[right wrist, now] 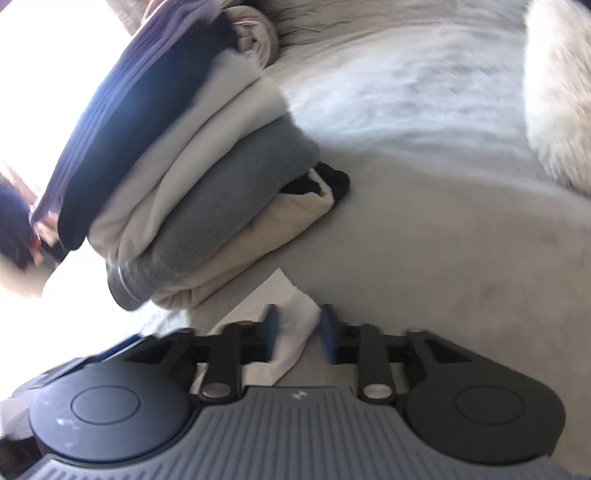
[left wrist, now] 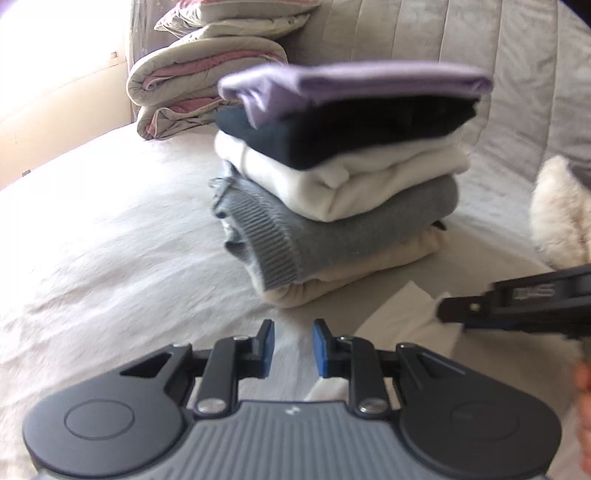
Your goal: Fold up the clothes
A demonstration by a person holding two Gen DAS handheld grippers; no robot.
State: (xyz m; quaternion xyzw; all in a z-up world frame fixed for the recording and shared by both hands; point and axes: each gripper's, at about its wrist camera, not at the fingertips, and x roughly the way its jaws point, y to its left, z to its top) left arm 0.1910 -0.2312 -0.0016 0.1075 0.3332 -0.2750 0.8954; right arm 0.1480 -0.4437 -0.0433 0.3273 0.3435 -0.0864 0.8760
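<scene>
Left gripper (left wrist: 292,341) sits level, jaws apart, empty; right gripper (right wrist: 297,328) tilted, jaws open astride white cloth (right wrist: 295,332), near folded stack (left wrist: 332,184).

A stack of folded clothes (left wrist: 332,184) stood on the bed (left wrist: 110,240), five garments lying one upon another. Behind it and to its left, a pile of folded quilts (left wrist: 207,74) rested against the headboard (left wrist: 406,33). To the right of the stack sat a fleecy item (left wrist: 557,210), apart from it. Before the stack, a flat piece of cloth (left wrist: 402,321) lay on the bed, between the two grippers. The left gripper (left wrist: 291,349) stood in front of the stack; the right gripper (right wrist: 295,328) reached in from the right, its jaws seemingly on either side of that cloth's edge.
</scene>
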